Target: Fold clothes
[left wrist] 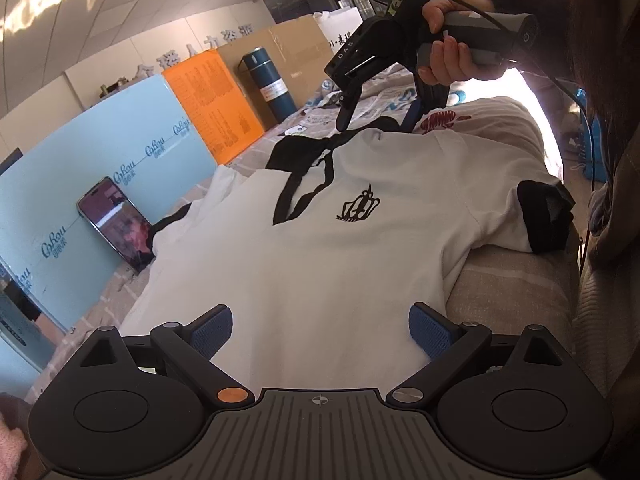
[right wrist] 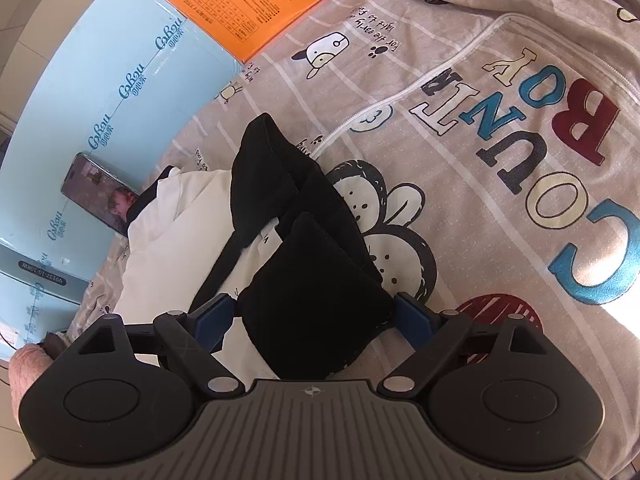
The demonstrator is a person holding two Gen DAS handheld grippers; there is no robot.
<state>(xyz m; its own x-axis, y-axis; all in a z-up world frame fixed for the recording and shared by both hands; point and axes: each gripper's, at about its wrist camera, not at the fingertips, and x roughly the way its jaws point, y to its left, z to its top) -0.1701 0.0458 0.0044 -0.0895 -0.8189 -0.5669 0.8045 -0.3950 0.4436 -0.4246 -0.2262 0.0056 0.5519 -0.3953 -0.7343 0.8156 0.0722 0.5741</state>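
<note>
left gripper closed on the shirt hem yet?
No: in the left wrist view the left gripper has its blue-padded fingers spread wide, with the white black-collared polo shirt lying flat between them, ungripped.

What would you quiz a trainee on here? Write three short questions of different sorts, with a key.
1. True or false: the left gripper is shut on the white short-sleeved shirt.
2. The right gripper straddles which part of the shirt? A) black collar B) hem C) sleeve cuff
3. Fill in: the dark smartphone leans against the large printed box, whose colour is light ___.
Key: 1 false; 2 A; 3 blue.
</note>
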